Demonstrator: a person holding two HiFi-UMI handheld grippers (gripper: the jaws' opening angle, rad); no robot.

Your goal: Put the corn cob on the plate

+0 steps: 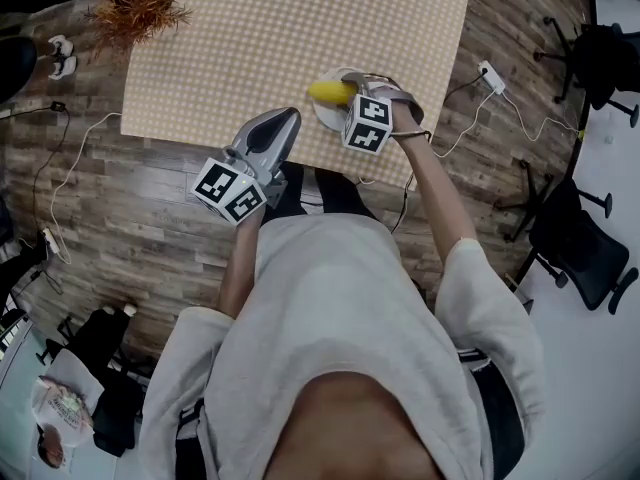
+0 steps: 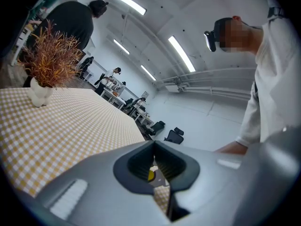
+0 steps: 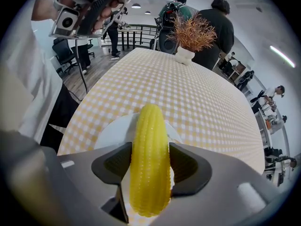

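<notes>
My right gripper is shut on the yellow corn cob, both pads pressing its sides. In the right gripper view the corn cob lies lengthwise between the jaws, right over the white plate; whether it rests on the plate I cannot tell. The plate sits near the table's front edge. My left gripper hovers off the table's front edge, left of the plate, shut and empty. In its own view the left gripper shows only a thin slit between its pads.
A yellow checked cloth covers the table. A dried plant in a white vase stands at the far left corner. Cables and a power strip lie on the wooden floor at the right, near office chairs. People stand beyond the table.
</notes>
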